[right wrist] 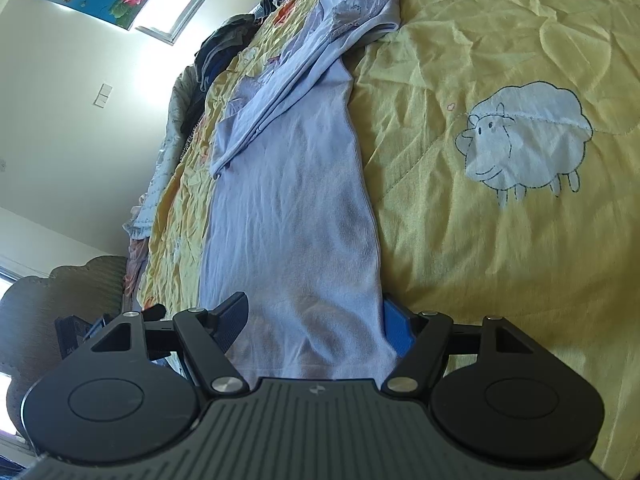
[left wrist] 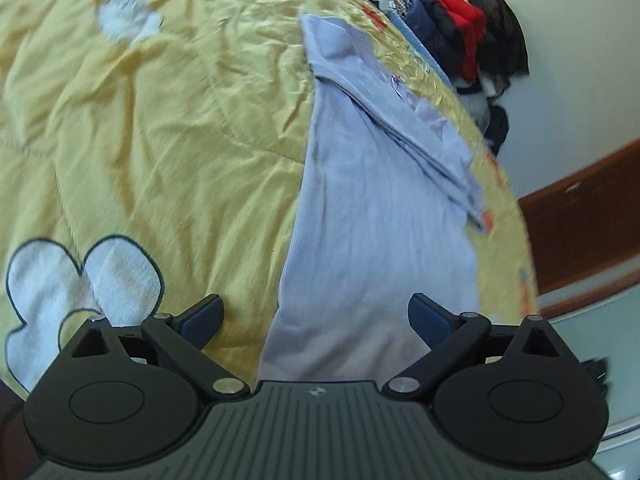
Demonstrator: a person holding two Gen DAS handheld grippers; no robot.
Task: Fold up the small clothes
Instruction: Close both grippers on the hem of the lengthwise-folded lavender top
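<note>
**Across the Yellow Bed, a Lilac Top Awaits Its Fold**

On the bed (right wrist: 500, 280), the lilac top (right wrist: 292, 208) lies lengthwise, sleeves folded inward, hem nearest. Both the left gripper (left wrist: 316, 320) and right gripper (right wrist: 316, 320) stand released, fingers straddling the hem. Best pinch both hem corners evenly, then carry them toward the collar. Fabric looks thin, ribbed, lightly wrinkled.

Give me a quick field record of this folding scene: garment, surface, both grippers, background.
garment: pale lilac knit top, lying lengthwise, sleeve folded over its far part
surface: yellow quilted bedspread with white sheep patch
left gripper: open, jaws wide, hem between them, pads clear
right gripper: open, hem between its jaws
background: pile of dark and red clothes at bed's far edge
</note>
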